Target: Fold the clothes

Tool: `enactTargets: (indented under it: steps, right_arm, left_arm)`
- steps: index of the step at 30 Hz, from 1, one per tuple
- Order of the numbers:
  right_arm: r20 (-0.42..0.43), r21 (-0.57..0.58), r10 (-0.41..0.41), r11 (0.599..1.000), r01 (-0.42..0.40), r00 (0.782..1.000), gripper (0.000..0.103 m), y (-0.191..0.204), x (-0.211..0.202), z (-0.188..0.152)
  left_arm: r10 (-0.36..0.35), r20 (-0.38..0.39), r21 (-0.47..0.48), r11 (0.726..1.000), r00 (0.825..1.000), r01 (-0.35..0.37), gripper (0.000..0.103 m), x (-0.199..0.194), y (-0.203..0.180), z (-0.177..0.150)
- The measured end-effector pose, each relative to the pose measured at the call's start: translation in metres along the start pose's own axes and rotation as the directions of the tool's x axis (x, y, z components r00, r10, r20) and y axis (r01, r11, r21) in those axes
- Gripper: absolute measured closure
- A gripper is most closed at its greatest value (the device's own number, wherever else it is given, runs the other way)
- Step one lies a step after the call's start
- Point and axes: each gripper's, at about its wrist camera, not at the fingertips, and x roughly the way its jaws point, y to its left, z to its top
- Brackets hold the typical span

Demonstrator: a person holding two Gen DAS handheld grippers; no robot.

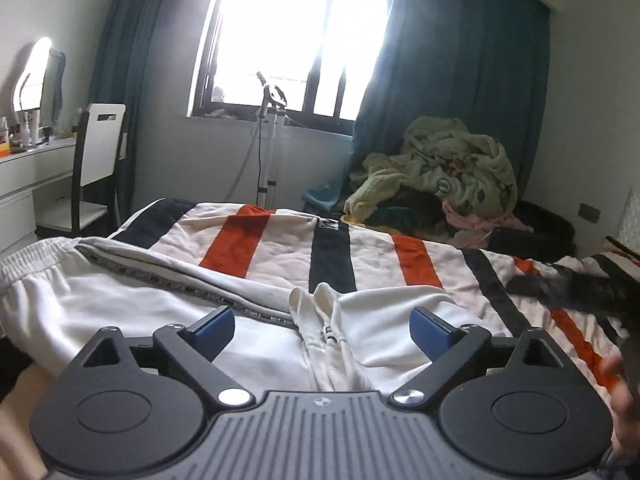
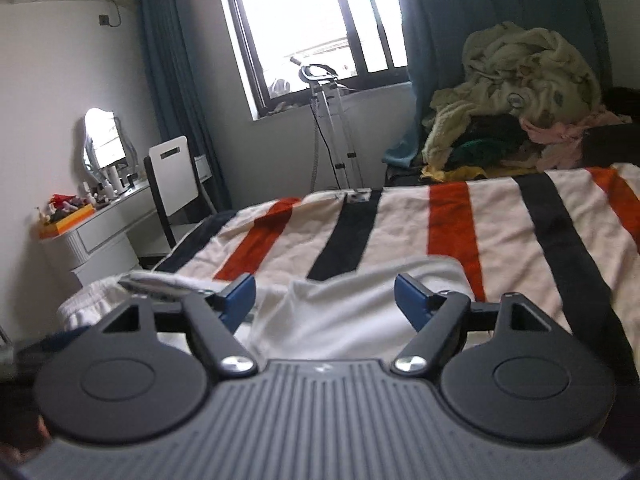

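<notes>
White cotton sweatpants (image 1: 120,320) with a grey printed side tape lie flat on the striped orange, navy and cream bedspread (image 1: 280,248), just under my left tool (image 1: 324,326) and right tool (image 2: 325,298). Both tools are wide open with nothing between the pads. Next I'd pinch the waistband at 9 o'clock and the cuffs, lifting evenly. Tape lettering is too blurry to read.

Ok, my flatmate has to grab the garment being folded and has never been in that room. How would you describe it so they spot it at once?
Find the bed with the orange-and-navy striped cover under the window. On its near side lie white trousers, spread flat. They alone have an elastic waistband, a grey lettered side stripe and a drawstring, unlike the heaped clothes pile beyond the bed.
</notes>
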Motion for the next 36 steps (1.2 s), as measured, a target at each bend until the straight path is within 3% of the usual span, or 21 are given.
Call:
enactTargets:
  steps: [5, 16, 21, 24, 28, 32, 34, 36]
  right_arm:
    - [-0.015, 0.007, -0.062, 0.998, 0.062, 0.998, 0.025, -0.004, -0.016, -0.023]
    - [-0.024, 0.012, -0.107, 0.994, 0.107, 0.994, 0.025, -0.005, -0.007, -0.027]
    - [-0.046, 0.024, -0.099, 0.995, 0.100, 0.994, 0.025, -0.006, -0.003, -0.028]
    - [-0.050, 0.016, -0.096, 0.995, 0.097, 0.994, 0.025, -0.005, -0.003, -0.029]
    - [-0.055, 0.024, -0.094, 0.995, 0.095, 0.994, 0.025, -0.007, -0.005, -0.031]
    - [-0.093, 0.037, -0.099, 0.994, 0.103, 0.991, 0.025, -0.009, 0.002, -0.035]
    - [-0.113, 0.040, -0.098, 0.994, 0.103, 0.989, 0.025, -0.009, 0.008, -0.036]
    - [-0.137, 0.041, -0.099, 0.994, 0.105, 0.986, 0.025, -0.008, 0.016, -0.038]
  left_arm:
    - [-0.005, -0.010, 0.004, 1.000, 1.000, 0.005, 0.007, -0.002, -0.003, -0.007]
    - [-0.010, -0.033, 0.011, 1.000, 0.999, 0.011, 0.006, 0.013, 0.000, -0.015]
    - [0.053, -0.136, -0.165, 0.983, 0.989, -0.076, 0.006, 0.037, 0.039, -0.015]
    - [0.085, -0.217, -0.347, 0.924, 0.972, -0.158, 0.006, 0.045, 0.089, -0.010]
    - [0.096, -0.279, -0.567, 0.786, 0.955, -0.245, 0.006, 0.034, 0.162, -0.002]
    - [0.170, -0.369, -0.676, 0.625, 0.914, -0.389, 0.008, 0.033, 0.224, -0.011]
    - [0.171, -0.392, -0.706, 0.574, 0.904, -0.414, 0.010, 0.043, 0.248, -0.018]
    - [0.150, -0.393, -0.741, 0.532, 0.907, -0.409, 0.017, 0.058, 0.266, -0.024]
